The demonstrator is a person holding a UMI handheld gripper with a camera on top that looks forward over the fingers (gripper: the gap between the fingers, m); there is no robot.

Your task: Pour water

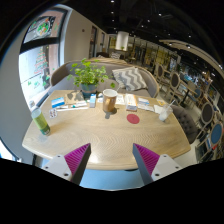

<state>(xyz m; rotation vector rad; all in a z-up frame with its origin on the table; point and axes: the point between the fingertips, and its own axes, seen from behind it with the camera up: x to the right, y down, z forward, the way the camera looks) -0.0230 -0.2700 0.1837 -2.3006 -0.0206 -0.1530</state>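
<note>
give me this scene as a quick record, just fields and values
surface: light wooden table
gripper: gripper open, holding nothing, short of the items
fingers: purple pads over the table's near edge
cup: brown cup upright, beyond the fingers
coaster: red coaster just right of the cup, nothing on it
bottle: green bottle at the table's left end
plant: potted plant behind the cup
glass: pale glass at the right end

The pale oval wooden table (110, 135) looks smooth and matt, the brown cylindrical cup (109, 99) faintly glossy, the gripper (111, 158) finger pads (75, 156) a ridged magenta rubbery material
</note>
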